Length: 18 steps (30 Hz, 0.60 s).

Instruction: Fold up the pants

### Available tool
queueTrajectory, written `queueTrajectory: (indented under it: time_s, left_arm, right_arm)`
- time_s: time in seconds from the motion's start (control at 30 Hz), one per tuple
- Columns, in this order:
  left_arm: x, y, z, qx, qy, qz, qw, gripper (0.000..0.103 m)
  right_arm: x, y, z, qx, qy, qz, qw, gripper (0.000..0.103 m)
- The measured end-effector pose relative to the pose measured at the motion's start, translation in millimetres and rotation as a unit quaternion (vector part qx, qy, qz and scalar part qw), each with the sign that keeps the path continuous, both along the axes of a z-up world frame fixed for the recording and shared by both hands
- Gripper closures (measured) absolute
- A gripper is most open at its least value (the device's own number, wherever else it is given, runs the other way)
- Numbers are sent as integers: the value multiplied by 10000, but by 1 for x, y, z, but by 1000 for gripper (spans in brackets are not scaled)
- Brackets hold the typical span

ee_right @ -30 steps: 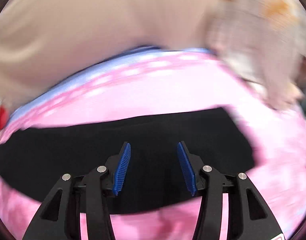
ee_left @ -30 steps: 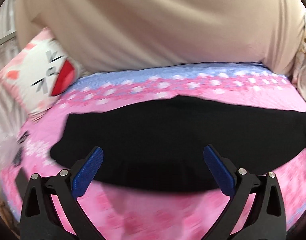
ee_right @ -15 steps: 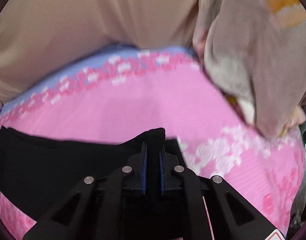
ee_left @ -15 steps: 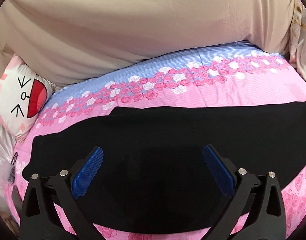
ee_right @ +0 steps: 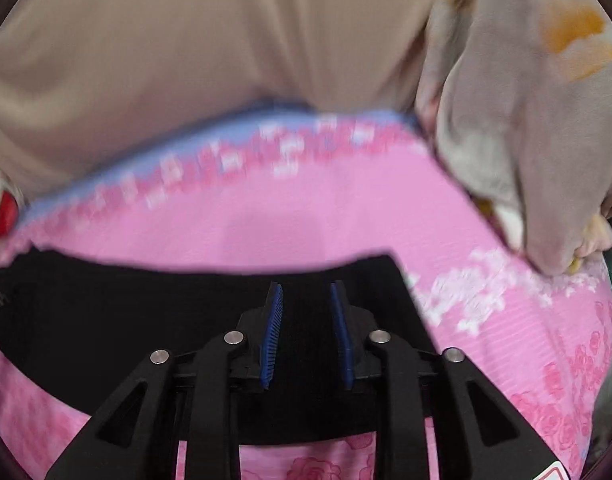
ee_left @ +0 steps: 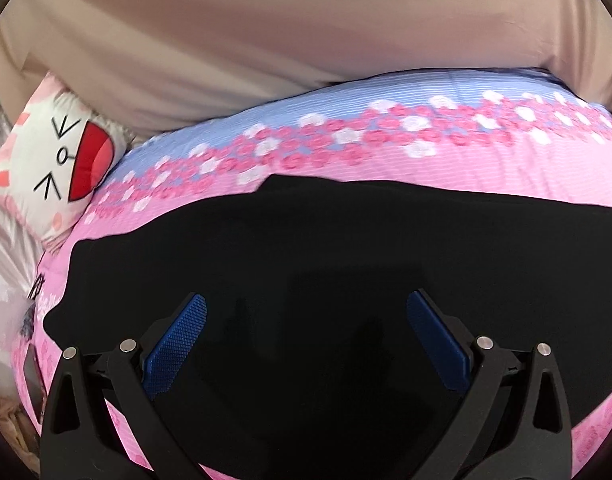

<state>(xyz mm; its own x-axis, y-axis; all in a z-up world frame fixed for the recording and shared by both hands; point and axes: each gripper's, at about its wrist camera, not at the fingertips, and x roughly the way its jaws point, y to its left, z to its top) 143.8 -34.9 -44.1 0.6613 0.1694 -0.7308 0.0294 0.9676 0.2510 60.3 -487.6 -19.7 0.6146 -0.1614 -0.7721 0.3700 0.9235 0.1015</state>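
Note:
The black pants [ee_left: 325, 248] lie flat across the pink flowered bed cover [ee_left: 445, 168], stretched left to right. My left gripper [ee_left: 306, 312] is wide open and empty, just above the pants near their left end. In the right wrist view the pants [ee_right: 146, 312] end at a squared edge on the right. My right gripper [ee_right: 306, 296] hovers over that end with its jaws partly open, a clear gap between the blue pads [ee_right: 274, 320], holding nothing.
A cartoon-face pillow [ee_left: 54, 160] lies at the bed's far left. A beige headboard or curtain [ee_left: 306, 40] runs behind the bed. A pale flowered quilt [ee_right: 525, 120] is bunched at the bed's right side. A dark flat object [ee_left: 32, 376] lies near the left edge.
My right gripper was shut on the pants' right end half a second ago; now its jaws have parted and the cloth lies flat. My left gripper stayed open and shifted slightly over the pants.

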Motion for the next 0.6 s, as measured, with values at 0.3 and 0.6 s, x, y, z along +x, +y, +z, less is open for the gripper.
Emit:
queueTrajectory:
  time_s: [0.3,0.6]
  left_arm:
    - [-11,83,8,-84,-127,762,9970,5]
    - [-30,126,10,-410,-172,784,9959,5]
  right_arm:
    - [38,111,47,7,-361,825,9959,77]
    - [199,398,16,936,241,3810,9195,90]
